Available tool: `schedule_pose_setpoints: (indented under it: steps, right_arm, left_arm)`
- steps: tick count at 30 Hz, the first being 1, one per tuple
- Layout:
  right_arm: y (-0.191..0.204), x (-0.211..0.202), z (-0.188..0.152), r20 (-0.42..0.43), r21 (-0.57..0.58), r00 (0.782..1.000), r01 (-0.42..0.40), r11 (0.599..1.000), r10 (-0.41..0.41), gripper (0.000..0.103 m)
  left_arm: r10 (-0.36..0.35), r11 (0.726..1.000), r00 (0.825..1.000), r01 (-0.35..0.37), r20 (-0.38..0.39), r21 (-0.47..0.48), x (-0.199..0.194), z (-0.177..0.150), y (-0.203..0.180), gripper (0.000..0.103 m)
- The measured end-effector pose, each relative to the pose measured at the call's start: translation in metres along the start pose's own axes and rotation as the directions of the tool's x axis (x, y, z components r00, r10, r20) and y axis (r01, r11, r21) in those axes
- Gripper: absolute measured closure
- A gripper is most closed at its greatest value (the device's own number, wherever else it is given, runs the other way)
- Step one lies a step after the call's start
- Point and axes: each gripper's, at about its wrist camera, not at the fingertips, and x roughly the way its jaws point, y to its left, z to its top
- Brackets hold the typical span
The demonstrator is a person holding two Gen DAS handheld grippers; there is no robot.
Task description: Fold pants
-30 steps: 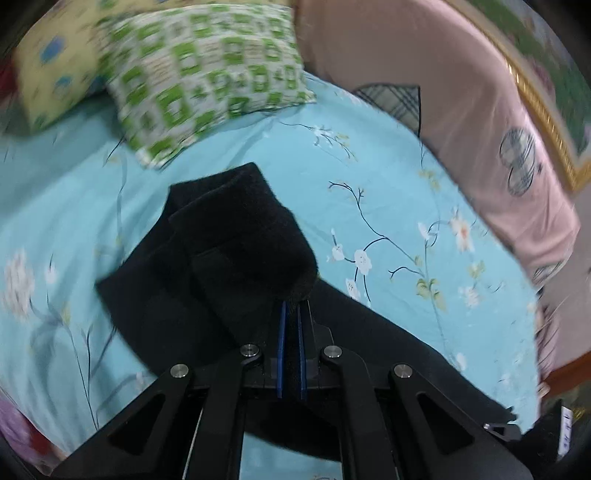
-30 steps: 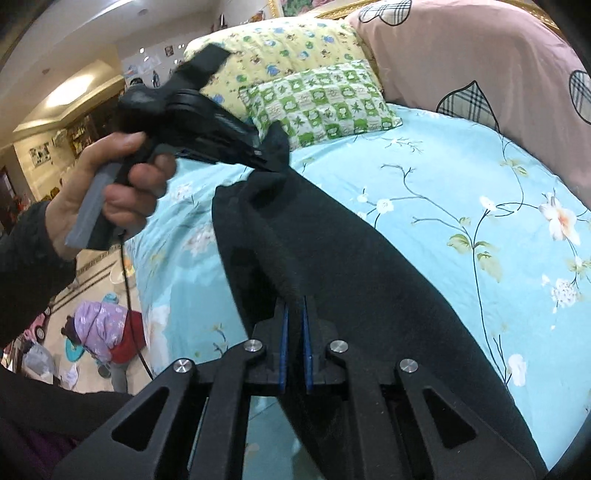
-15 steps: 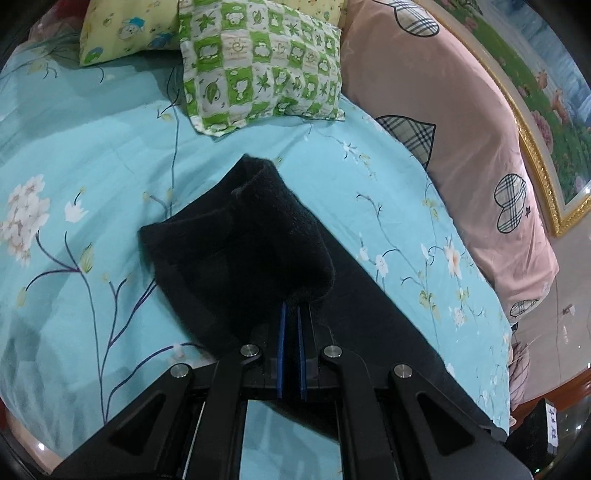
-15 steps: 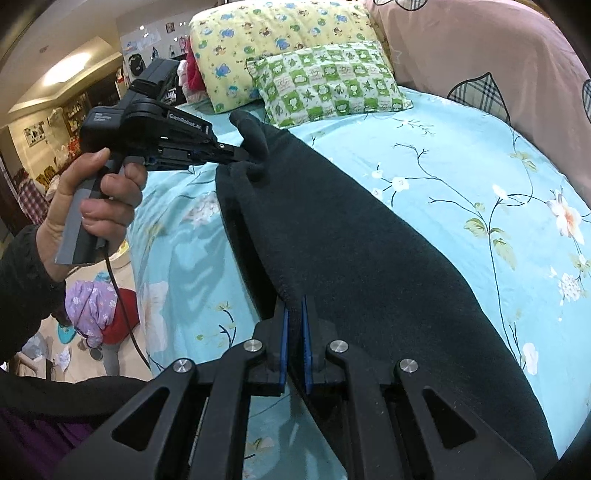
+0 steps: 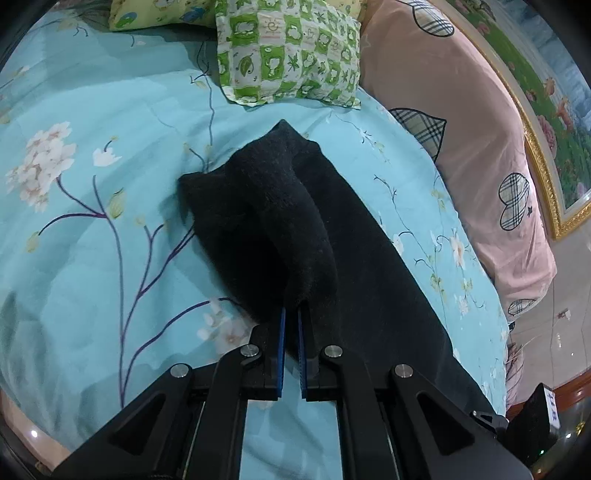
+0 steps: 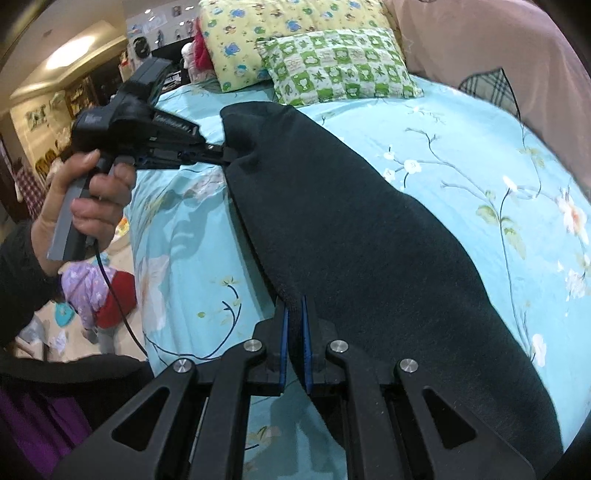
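Black fleece pants (image 6: 369, 229) lying on bed (image 6: 461, 147), long axis running ahead-left from my right gripper (image 6: 294, 314) toward my left gripper (image 6: 221, 153). I am pinching pants edge with both grippers closed, one per end.

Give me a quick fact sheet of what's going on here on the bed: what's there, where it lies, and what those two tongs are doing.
surface: bed with a light blue flowered sheet
garment: black pants, laid lengthwise along the sheet
left tongs: shut on one end of the pants, fabric bunched up there
right tongs: shut on the pants' edge at the other end
pillows: green checked pillow beyond the pants, yellow pillow behind it
bedding: pink quilt along the far side
person: hand gripping the left tongs' handle
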Motion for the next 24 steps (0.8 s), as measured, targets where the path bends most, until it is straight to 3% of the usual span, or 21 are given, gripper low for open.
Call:
schedule_pose_setpoints:
  steps: [6,8,10,17,19,21,24]
  right_arm:
    - [-0.001,0.000,0.003,-0.008,0.034,1.000,-0.004,0.999,0.004,0.082]
    - [-0.001,-0.003,0.004,0.003,0.045,1.000,-0.013,0.999,0.013,0.067]
    - [-0.001,-0.009,0.006,0.031,0.058,0.999,-0.030,0.998,0.028,0.061]
    - [-0.012,-0.020,0.016,0.088,0.118,0.995,-0.052,0.992,0.042,0.061]
    - [-0.017,-0.020,0.018,0.097,0.134,0.995,-0.049,0.990,0.036,0.061]
    - [-0.022,-0.020,0.019,0.101,0.158,0.994,-0.043,0.987,0.027,0.061]
    - [-0.033,-0.017,0.023,0.109,0.208,0.994,-0.052,0.977,0.030,0.061]
  left_arm:
    - [0.008,1.000,1.000,-0.007,0.001,-0.021,-0.010,0.002,0.008,0.095]
    - [0.009,1.000,1.000,-0.009,0.001,-0.026,-0.014,0.004,0.010,0.089]
    - [0.015,0.999,1.000,-0.015,0.005,-0.042,-0.016,0.007,0.014,0.084]
    - [0.023,0.998,1.000,-0.022,0.018,-0.066,-0.021,0.016,0.021,0.075]
    - [0.030,0.998,0.999,-0.029,0.022,-0.058,-0.021,0.019,0.020,0.068]
    - [0.047,0.997,0.998,-0.045,0.032,-0.064,-0.022,0.021,0.020,0.046]
    - [0.054,0.996,0.998,-0.050,0.044,-0.073,-0.022,0.026,0.022,0.045]
